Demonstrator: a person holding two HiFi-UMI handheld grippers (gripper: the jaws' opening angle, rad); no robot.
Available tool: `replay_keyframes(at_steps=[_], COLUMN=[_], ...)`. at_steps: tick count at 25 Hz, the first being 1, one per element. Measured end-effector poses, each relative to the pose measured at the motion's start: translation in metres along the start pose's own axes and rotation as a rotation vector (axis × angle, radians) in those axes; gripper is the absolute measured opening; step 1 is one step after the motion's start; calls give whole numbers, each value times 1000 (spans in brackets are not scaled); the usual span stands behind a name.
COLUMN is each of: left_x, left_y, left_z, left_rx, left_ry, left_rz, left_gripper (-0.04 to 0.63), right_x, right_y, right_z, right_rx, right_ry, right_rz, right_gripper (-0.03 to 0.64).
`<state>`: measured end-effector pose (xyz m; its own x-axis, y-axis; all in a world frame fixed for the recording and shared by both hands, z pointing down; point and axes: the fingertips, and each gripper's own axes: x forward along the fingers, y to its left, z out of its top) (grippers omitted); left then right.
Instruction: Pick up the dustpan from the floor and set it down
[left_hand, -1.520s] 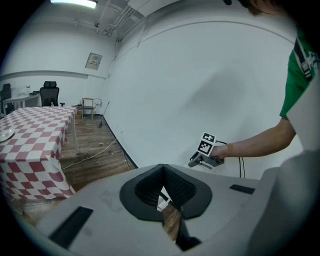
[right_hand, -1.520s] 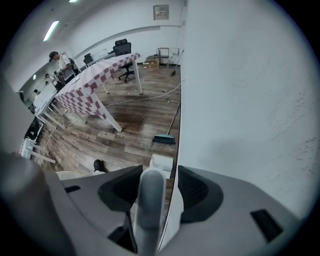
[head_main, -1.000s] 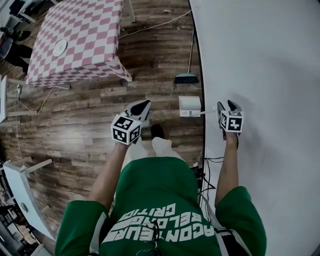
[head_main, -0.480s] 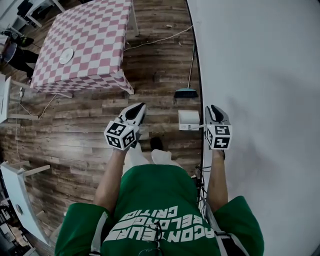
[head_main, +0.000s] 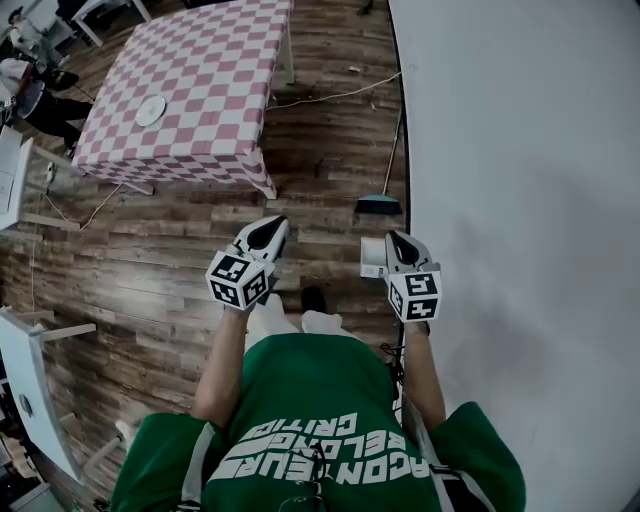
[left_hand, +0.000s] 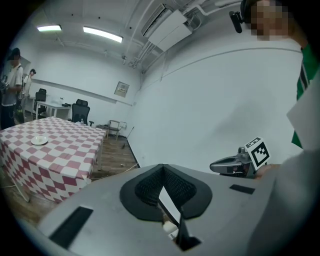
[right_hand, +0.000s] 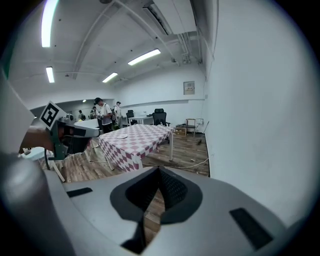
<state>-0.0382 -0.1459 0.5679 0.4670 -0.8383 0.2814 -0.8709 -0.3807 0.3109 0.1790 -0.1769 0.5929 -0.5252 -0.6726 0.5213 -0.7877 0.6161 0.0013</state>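
Note:
The white dustpan (head_main: 370, 258) sits on the wooden floor by the foot of the white wall, its right part hidden behind my right gripper (head_main: 396, 241). That gripper hovers above it, shut with nothing between its fingers; its jaws have just been closing. In the right gripper view the pads (right_hand: 159, 170) meet over bare floor. My left gripper (head_main: 270, 228) hangs over the floor to the dustpan's left, also shut and holding nothing. From the left gripper view, the right gripper (left_hand: 239, 163) shows against the wall.
A teal broom (head_main: 378, 205) leans on the white wall (head_main: 520, 200) just beyond the dustpan. A table with a red-checked cloth (head_main: 190, 90) stands at the upper left, a white cable (head_main: 330, 97) trails past it, and white furniture (head_main: 30, 380) lines the left edge.
My right gripper has moved left from the wall and off the dustpan's handle, and its jaws have gone from wide open to shut. The left gripper has risen a little.

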Motion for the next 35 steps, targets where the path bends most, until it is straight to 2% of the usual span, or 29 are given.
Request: replay_keyframes(at_steps=[8,15,35], left_x=[-11,-16,-15], left_y=[22,33,39], left_z=[6,11,14], left_rx=[-2,-9,-33], left_ry=[-9,-25,-38], left_rz=[57,84,96], left_gripper=[3,3,3], right_x=[20,29,36], right_y=[34,45,55], right_z=[14,17,16], right_rx=[-33,-15,-40], right_ry=[-11,-14,11], right_rz=[70,101,154], right_gripper=[8,8,8])
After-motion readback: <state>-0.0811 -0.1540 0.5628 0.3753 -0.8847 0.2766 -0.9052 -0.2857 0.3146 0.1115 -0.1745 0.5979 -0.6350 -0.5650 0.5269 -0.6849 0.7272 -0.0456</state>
